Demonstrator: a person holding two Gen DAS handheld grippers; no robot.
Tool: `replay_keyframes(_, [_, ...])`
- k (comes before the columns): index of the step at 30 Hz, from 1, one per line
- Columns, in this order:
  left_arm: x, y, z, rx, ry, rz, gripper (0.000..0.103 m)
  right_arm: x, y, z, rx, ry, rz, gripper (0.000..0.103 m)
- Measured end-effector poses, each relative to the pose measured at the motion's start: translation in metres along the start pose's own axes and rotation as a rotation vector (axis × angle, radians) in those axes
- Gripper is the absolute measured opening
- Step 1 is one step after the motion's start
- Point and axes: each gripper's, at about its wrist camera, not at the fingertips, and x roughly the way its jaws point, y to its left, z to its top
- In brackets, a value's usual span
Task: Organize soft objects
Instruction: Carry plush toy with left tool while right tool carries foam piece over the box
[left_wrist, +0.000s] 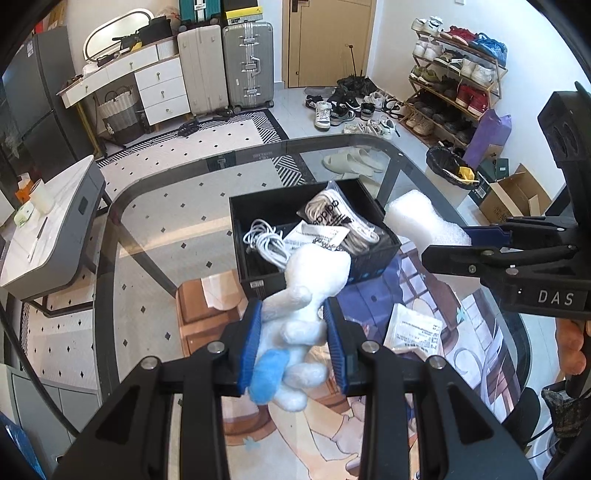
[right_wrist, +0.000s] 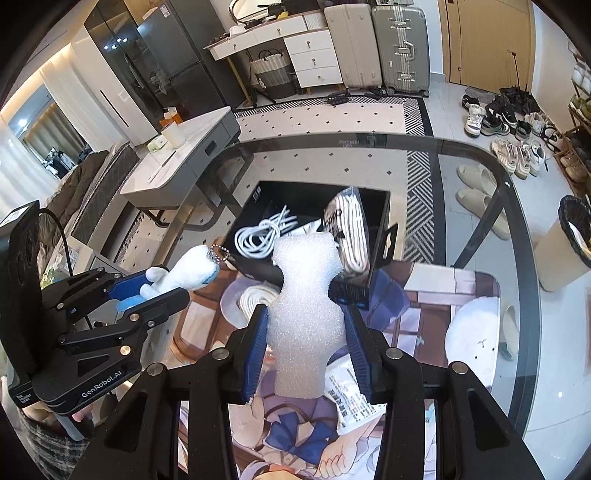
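My left gripper is shut on a white plush toy with a blue patch and a bead chain, held above the printed mat just short of the black box. It also shows in the right wrist view. My right gripper is shut on a white foam piece, held above the mat in front of the black box. The foam also shows in the left wrist view. The box holds a white cable coil, a bagged rope and a paper.
The glass table carries a printed mat with a white sachet on it. A grey side table stands left. Shoes, a rack, a bin and suitcases lie beyond.
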Motion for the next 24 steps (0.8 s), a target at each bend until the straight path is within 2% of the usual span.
replay_keyframes(10, [0.013, 0.003, 0.021, -0.003, -0.007, -0.008, 0.032, 0.007, -0.011, 0.024, 0.019, -0.013, 0.017, 0.042])
replay_keyframes(24, [0.04, 0.017, 0.052, -0.032, -0.018, -0.023, 0.032, 0.04, -0.019, 0.059, 0.027, -0.002, 0.046, 0.042])
